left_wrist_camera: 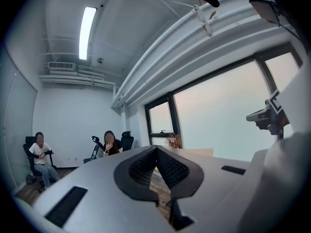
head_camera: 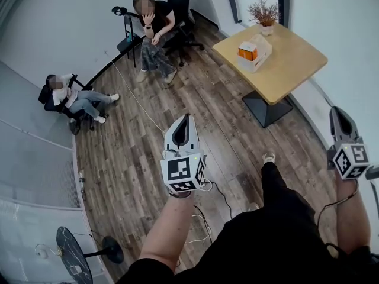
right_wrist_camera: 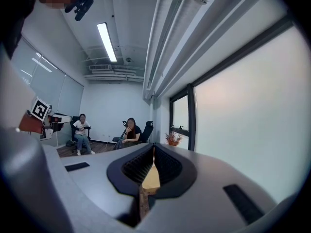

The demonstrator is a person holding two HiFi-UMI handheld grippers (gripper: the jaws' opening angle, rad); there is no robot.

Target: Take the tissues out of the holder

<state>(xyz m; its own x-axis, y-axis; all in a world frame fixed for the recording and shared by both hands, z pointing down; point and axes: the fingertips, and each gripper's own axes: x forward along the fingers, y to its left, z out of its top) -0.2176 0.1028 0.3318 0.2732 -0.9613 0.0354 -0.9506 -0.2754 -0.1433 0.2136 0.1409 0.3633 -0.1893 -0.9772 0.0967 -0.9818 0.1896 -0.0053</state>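
Nearest the head camera, the left claw [head_camera: 185,126] is held out level over the brown wood-plank floor [head_camera: 195,93]. In the left gripper view, the left claw [left_wrist_camera: 156,149] is clenched with its ribbed black pads meeting at the tips and nothing between them. The right claw [head_camera: 339,118] is out at the right edge. In the right gripper view, it [right_wrist_camera: 153,147] is also clenched and empty.

Below the claws, the person's dark trouser leg ends in a pale shoe [head_camera: 269,157], and thin white cables [head_camera: 204,220] trail over the boards. A black round fan on a stand [head_camera: 74,254] sits at the lower left.

A stretch of floor separates both claws from the light wooden square tabletop [head_camera: 293,70] on its dark pedestal. Well apart from either claw, the white rectangular tissue holder [head_camera: 259,57] rests there, with an orange and white pack [head_camera: 247,52] standing in it. A dried plant in a white pot [head_camera: 264,15] stands just behind the holder.

Farther off, two seated persons [head_camera: 155,31] [head_camera: 74,99] are by the wall.
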